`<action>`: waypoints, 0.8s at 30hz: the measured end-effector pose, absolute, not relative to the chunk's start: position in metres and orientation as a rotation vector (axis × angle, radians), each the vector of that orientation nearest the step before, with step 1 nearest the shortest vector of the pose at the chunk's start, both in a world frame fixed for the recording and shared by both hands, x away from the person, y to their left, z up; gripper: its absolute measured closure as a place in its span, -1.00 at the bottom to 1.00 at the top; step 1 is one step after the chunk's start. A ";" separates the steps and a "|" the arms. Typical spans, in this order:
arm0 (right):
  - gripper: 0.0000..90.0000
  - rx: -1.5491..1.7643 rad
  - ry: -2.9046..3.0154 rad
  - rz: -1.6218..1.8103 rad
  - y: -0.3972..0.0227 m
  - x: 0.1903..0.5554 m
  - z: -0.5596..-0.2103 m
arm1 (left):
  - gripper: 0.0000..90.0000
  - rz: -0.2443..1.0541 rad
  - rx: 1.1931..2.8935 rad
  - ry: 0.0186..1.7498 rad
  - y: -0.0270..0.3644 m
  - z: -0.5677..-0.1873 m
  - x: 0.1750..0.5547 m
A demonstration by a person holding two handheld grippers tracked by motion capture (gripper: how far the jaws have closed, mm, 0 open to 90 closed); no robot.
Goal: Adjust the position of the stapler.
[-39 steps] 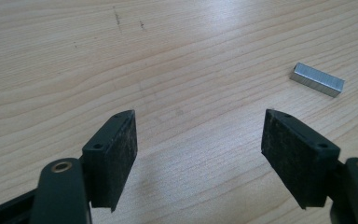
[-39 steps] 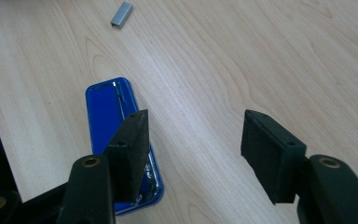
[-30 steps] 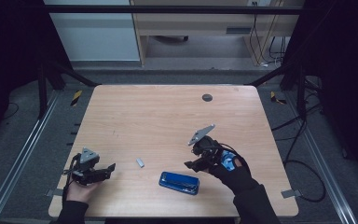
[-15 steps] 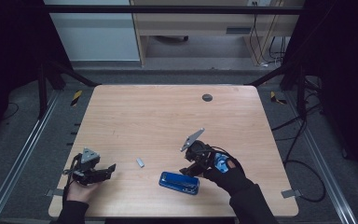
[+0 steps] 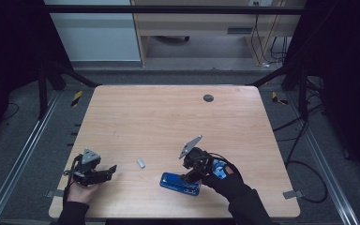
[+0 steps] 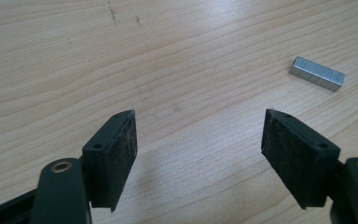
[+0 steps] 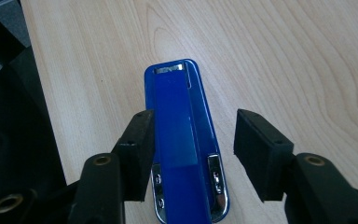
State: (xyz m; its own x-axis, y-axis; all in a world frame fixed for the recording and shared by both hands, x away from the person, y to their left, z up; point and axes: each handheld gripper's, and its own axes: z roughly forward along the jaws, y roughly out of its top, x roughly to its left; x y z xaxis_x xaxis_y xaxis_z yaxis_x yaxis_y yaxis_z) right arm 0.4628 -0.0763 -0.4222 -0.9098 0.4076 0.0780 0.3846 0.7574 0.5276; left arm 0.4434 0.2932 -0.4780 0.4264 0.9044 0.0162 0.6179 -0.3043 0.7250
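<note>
High view: the right tongs (image 5: 187, 177) are shown lowered from their raised position of a second earlier onto the blue stapler (image 5: 180, 183), which lies flat on the bench (image 5: 168, 117) near its front edge, right of centre. The stapler itself is unmoved. In the right gripper view the stapler (image 7: 186, 140) is seen lengthwise between the two pads; the jaws have just been closing, yet a gap remains on the right side, while the left pad (image 7: 137, 149) sits against or just beside the blue body, and which cannot be told. The right tongs are therefore judged still released, straddling the stapler without clamping it. The approach is taken as complete and the grasp as the step in hand; further closing is what the next move calls for.

The left tongs (image 5: 108, 171) are held unmoved, low over the front left of the bench, spread wide and empty, as confirmed in the left gripper view (image 6: 198, 135). A strip of staples (image 6: 318, 73) lies on the bench ahead of them, between the two grippers and well apart from the stapler.
</note>
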 end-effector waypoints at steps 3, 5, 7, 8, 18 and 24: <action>0.12 0.634 2.918 0.850 -0.075 0.460 -0.429 | -0.41 0.567 2.033 1.283 0.293 -0.478 0.443; 0.13 0.628 2.925 0.834 -0.074 0.459 -0.432 | -0.41 0.569 2.035 1.280 0.293 -0.478 0.444; 0.15 0.625 2.930 0.832 -0.073 0.458 -0.435 | -0.41 0.565 2.033 1.282 0.292 -0.479 0.444; 0.15 0.625 2.930 0.832 -0.073 0.458 -0.435 | -0.41 0.565 2.033 1.282 0.292 -0.479 0.444; 0.24 0.582 2.973 0.775 -0.068 0.458 -0.450 | -0.41 0.562 2.044 1.279 0.292 -0.479 0.444; 0.31 0.579 2.979 0.754 -0.066 0.458 -0.456 | -0.41 0.565 2.048 1.275 0.292 -0.479 0.444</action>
State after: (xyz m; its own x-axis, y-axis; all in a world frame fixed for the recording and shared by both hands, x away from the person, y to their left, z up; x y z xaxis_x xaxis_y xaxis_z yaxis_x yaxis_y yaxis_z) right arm 0.4580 -0.0660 -0.4555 -0.9314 0.3562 0.0756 0.3492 0.8151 0.4623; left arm 0.4441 0.2923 -0.4789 0.4336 0.9009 0.0197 0.6202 -0.3142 0.7188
